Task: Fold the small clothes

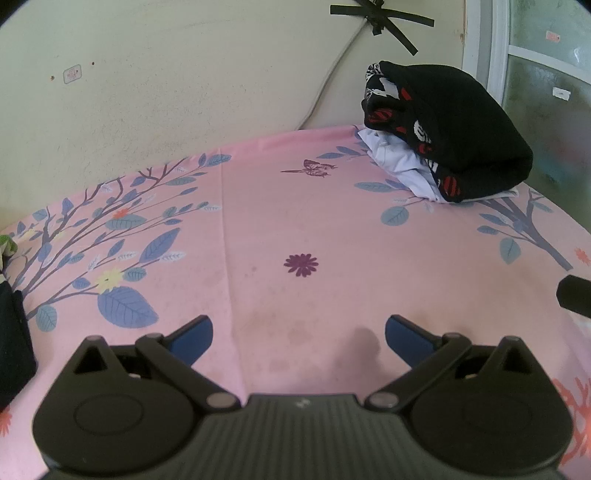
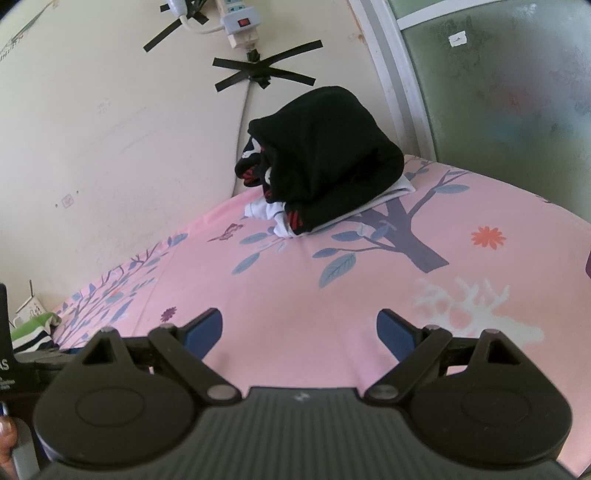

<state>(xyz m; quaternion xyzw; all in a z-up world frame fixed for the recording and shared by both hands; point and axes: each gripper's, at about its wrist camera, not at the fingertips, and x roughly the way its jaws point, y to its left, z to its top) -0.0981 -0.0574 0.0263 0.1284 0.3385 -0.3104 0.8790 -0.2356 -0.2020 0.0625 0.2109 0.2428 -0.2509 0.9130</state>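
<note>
Sheet (image 1: 332, 221): pink, printed with blue-grey leaves, purple-grey branches and tree trunks, a dark purple flower, a purple butterfly, a pale yellow flower, and orange-red flowers.
Top garment (image 1: 472, 125): plain black outside, with red and white markings showing at its folded edge.
Bottom garment (image 1: 399, 162): white, perhaps faintly lilac in this light.
Wall (image 1: 166, 74): cream, with crossed strips of black tape (image 2: 264, 70).
Power strip (image 2: 240, 18): white with a red switch.
Window frame (image 2: 391, 74): white, around greenish frosted glass.
Cloth at the left edge (image 2: 33, 328): green, white and dark stripes, though it is small and blurred.
Gripper fingertips (image 1: 195, 339): blue pads on black arms.
</note>
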